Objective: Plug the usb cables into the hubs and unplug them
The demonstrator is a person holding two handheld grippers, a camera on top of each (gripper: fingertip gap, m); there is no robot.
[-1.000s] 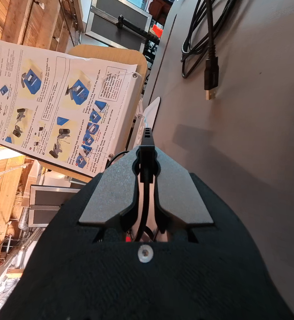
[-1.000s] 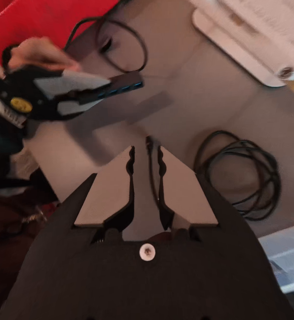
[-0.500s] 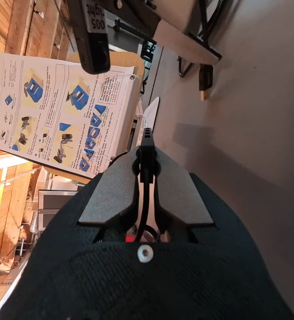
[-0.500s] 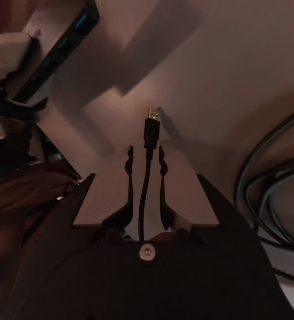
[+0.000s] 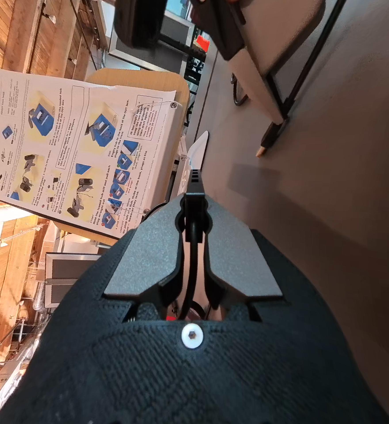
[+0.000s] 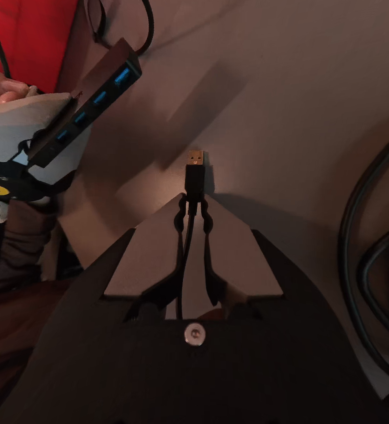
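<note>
**A:** Up at ten o'clock in the right wrist view, the USB hub (image 6: 90, 110) is clamped in the left gripper (image 5: 194, 202), fingers closed tight on its black body, blue ports showing in a row, every one I can see empty.

**B:** And the right gripper (image 6: 194, 202)?

**A:** Fingers drawn in around the USB cable (image 6: 187, 241) just behind the USB plug (image 6: 195, 169), which pokes out at twelve o'clock, gold tip forward. Looks pinched, though a sliver of gap shows either side of the cord.

**B:** So where are we?

**A:** Early, I'd say. Both pieces in hand, nothing plugged yet. Plug and hub are well apart; lining up and pushing home remain, then the unplugging.

**B:** Anything hard to read?

**A:** Plenty. The right view is dim. A coil of cable (image 6: 372, 252) at three o'clock on the grey counter (image 6: 292, 80) runs off frame. From the left view the hub is edge-on, ports barely visible, and an instruction sheet (image 5: 74, 156) stands at ten o'clock.
</note>
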